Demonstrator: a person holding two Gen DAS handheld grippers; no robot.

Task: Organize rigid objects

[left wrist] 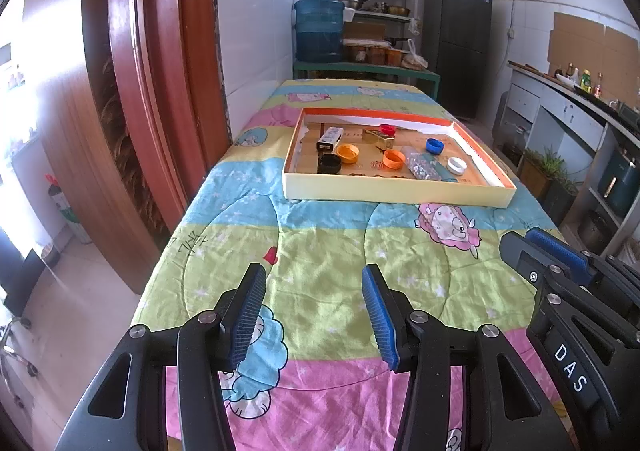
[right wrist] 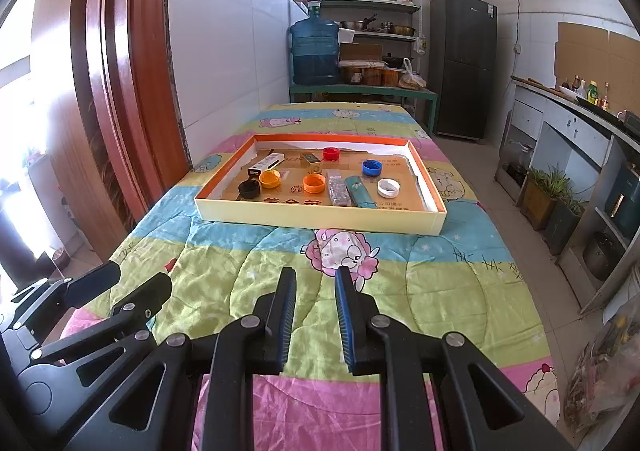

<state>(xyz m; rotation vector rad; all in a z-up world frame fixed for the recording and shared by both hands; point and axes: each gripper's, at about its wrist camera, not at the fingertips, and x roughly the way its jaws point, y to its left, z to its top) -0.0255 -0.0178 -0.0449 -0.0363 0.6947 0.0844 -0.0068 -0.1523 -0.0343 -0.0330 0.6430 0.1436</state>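
Nearest the lens, the left gripper (left wrist: pixel 314 283) hovers with its blue-padded jaws wide apart and nothing between them, above the near end of the quilt-covered table (left wrist: pixel 320 247). Beside it, the right gripper (right wrist: pixel 316 283) hangs with jaws narrowly parted, also gripping nothing. Both stand well short of the shallow yellow cardboard tray (right wrist: pixel 320 218) with its orange rim, which lies mid-table straight ahead of the jaws, long axis running across the table. Inside, from the near wall outward: black plastic cap (right wrist: pixel 249 189), two orange caps (right wrist: pixel 269 179) (right wrist: pixel 314 184), clear glitter-filled bottle (right wrist: pixel 338 189) and teal tube (right wrist: pixel 360 191) with long axes pointing away from the jaws, white cap (right wrist: pixel 388 187); farther back, white rectangular pack (right wrist: pixel 267 164), gold box (right wrist: pixel 311 162), blue cap (right wrist: pixel 372 167), red cap (right wrist: pixel 331 154). Judged by heading, the right gripper faces the tray more squarely, so the bottle and tube likely suit it.
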